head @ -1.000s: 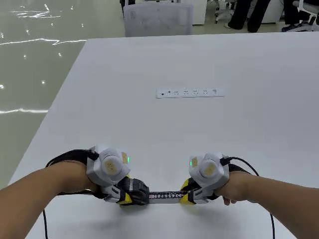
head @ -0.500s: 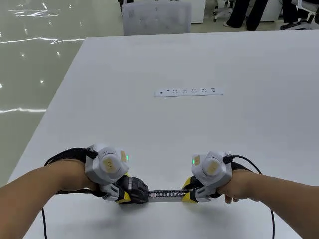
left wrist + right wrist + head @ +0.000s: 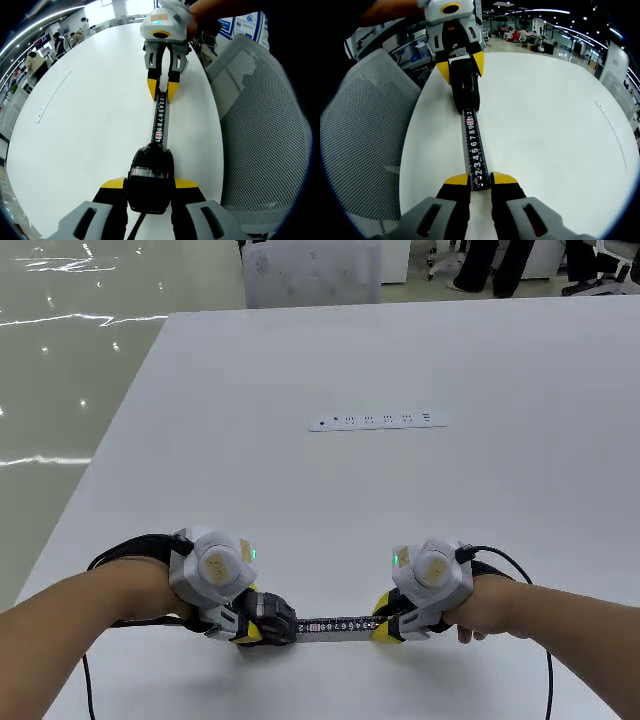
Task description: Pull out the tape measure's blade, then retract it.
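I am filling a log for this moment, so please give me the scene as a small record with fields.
left hand-held gripper: shut on the tape measure case
right hand-held gripper: shut on the end of the blade
blade: partly pulled out, flat on the table between both grippers, numbers up
table: white
power strip: farther up the table, apart from the grippers

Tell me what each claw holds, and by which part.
The left claw clamps the tape measure's black case; the right claw pinches the blade at its tip.
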A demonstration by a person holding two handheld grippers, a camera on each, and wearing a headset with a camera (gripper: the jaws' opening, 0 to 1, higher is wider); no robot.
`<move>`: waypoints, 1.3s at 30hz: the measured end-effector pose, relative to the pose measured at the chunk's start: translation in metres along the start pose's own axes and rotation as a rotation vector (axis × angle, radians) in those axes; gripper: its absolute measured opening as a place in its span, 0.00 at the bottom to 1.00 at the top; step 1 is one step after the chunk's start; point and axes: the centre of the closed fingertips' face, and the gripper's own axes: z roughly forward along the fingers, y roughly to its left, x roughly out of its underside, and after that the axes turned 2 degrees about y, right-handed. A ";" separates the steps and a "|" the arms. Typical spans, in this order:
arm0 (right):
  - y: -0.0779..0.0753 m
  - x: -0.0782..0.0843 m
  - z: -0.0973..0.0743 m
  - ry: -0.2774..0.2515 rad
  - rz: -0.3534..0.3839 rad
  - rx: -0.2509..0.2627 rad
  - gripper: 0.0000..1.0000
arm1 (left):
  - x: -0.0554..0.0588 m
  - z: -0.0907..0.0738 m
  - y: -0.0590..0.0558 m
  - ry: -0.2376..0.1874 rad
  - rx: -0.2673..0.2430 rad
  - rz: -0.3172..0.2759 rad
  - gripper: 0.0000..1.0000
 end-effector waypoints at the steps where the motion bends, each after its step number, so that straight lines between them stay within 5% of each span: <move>1: 0.000 0.000 0.000 0.000 0.000 0.000 0.13 | 0.000 0.000 0.000 0.000 0.000 0.000 0.30; 39: -0.005 0.018 -0.012 0.007 0.016 0.014 0.13 | 0.000 0.000 -0.001 -0.002 0.001 -0.006 0.30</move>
